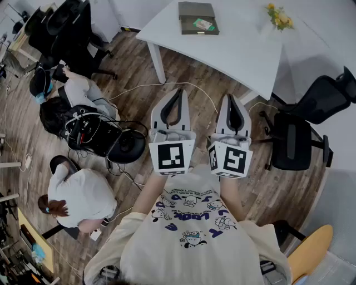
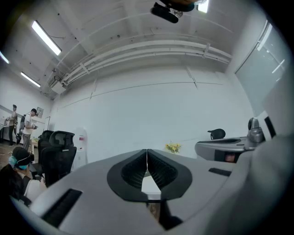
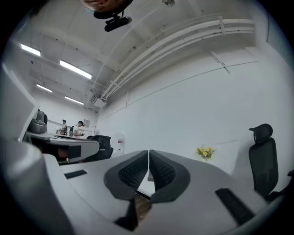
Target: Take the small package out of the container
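A dark olive container (image 1: 196, 11) lies on the white table (image 1: 233, 50) at the far side of the room, with a small green package (image 1: 203, 24) on its near right corner. My left gripper (image 1: 178, 92) and right gripper (image 1: 233, 98) are held side by side in front of my chest, above the wooden floor and well short of the table. Both are shut with nothing between the jaws. In the left gripper view the left gripper (image 2: 147, 150) points at the white wall; the right gripper (image 3: 149, 151) does the same in its own view.
Yellow flowers (image 1: 280, 16) stand at the table's right end. A black office chair (image 1: 297, 139) is at my right, and more chairs (image 1: 67, 28) at far left. Two people (image 1: 83, 192) crouch on the floor at left beside black equipment (image 1: 94, 136) and cables.
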A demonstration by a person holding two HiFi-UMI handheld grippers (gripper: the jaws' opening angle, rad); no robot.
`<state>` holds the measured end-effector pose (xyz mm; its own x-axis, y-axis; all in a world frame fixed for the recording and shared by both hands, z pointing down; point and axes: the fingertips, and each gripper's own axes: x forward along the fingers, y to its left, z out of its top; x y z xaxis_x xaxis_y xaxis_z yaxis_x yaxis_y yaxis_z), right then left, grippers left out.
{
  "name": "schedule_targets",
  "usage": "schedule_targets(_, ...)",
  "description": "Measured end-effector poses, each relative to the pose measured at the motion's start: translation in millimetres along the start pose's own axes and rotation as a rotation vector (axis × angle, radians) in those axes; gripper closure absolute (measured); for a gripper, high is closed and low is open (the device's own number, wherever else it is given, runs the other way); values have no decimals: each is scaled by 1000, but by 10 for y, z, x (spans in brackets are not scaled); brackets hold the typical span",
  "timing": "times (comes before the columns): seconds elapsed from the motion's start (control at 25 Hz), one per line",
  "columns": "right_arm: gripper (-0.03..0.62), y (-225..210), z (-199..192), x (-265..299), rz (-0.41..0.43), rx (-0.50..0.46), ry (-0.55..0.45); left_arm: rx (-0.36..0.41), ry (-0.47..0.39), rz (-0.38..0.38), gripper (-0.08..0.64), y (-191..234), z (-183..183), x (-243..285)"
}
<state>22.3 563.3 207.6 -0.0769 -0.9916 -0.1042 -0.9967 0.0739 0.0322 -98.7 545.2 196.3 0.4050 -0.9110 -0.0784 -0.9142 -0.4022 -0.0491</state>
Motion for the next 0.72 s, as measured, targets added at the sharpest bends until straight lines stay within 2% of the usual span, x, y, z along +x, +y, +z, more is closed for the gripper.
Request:
schedule_targets(0.24,561,53,-71,163,-1,0,2,-2,2,-4,545,126,-62,122)
schedule_targets(0.72,560,191,-191,433,-43,25,12,3,11,-60,545,336,-169,374)
